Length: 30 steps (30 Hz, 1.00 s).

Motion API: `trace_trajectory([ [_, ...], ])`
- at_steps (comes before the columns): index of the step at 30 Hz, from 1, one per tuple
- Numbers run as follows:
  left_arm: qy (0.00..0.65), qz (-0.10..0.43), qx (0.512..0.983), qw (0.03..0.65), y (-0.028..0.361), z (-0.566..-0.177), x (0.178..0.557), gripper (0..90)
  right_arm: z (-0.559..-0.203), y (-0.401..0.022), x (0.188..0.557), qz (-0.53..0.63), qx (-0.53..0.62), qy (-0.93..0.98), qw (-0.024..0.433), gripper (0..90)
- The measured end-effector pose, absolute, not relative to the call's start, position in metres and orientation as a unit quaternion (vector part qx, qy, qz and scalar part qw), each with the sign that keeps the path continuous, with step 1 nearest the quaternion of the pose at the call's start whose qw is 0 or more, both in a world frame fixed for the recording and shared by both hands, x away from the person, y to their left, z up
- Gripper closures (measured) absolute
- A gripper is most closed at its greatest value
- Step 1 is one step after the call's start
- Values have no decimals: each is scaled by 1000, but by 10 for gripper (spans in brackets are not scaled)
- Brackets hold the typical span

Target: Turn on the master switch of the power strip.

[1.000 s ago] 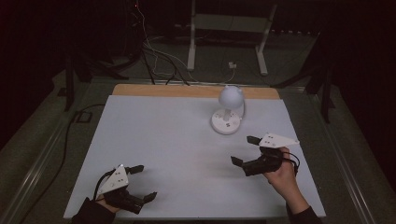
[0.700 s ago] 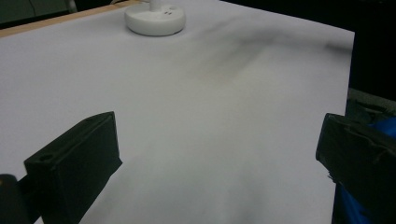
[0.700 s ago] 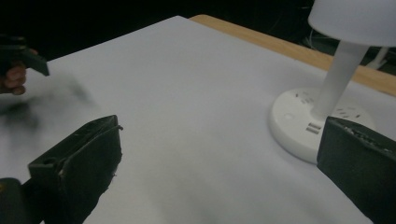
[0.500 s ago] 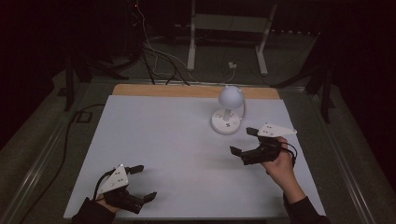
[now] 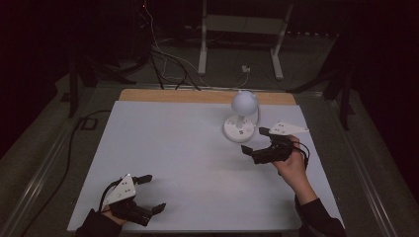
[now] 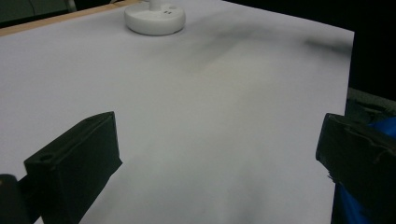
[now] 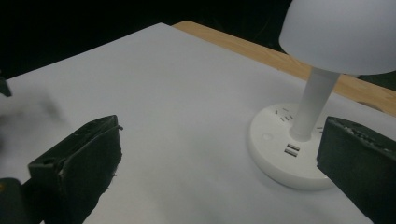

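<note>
A white surface (image 5: 178, 148) seen from above carries one thing, a small white desk lamp, and two hand-held grippers work over it. Nearest, at the front left corner, the left hand-held gripper (image 5: 152, 193) rests low just inside the front edge, its two black jaws spread wide apart with nothing between them; one grey three-cornered plate (image 5: 121, 186) sits on top of it, and the hand holding it is mostly hidden at the bottom of the frame. In the left gripper view its jaws frame bare white surface running out to the lamp's round base (image 6: 155, 17) well apart from it. Farther in, on the right side, the right hand (image 5: 291, 165) holds the right hand-held gripper (image 5: 256, 140) raised over the surface, jaws also spread apart and gripping nothing, with a second grey plate (image 5: 286, 129) above it and a dark sleeve (image 5: 320, 222) trailing to the front edge. Just beyond that gripper stands the lamp (image 5: 242, 116), upright, with one round dome shade (image 7: 343, 32), one thin stem (image 7: 314, 105) and one flat round base (image 7: 280, 149) bearing small sockets; in the right gripper view the base lies near the right jaw, not touching it. The whole left and middle of the surface is open room. A strip of bare wood (image 5: 197, 96) runs along the far edge, and beyond it lie loose cables (image 5: 168, 64) and a white stand's two legs (image 5: 240, 44) on a dark floor.
</note>
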State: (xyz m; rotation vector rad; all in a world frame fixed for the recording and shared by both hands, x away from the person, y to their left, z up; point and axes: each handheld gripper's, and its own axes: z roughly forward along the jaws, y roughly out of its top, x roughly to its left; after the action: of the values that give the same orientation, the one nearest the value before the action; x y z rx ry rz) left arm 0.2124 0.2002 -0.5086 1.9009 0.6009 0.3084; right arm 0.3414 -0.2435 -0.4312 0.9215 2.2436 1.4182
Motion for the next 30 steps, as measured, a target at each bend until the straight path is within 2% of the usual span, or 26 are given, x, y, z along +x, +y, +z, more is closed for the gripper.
trace_trajectory([
  [26,253,129,795,536,200,-508,212,2,-456,-245,393,470,353,794,157,0],
  [30,253,129,795,536,200,-508,212,2,-461,-243,401,459,342,802,169,0],
])
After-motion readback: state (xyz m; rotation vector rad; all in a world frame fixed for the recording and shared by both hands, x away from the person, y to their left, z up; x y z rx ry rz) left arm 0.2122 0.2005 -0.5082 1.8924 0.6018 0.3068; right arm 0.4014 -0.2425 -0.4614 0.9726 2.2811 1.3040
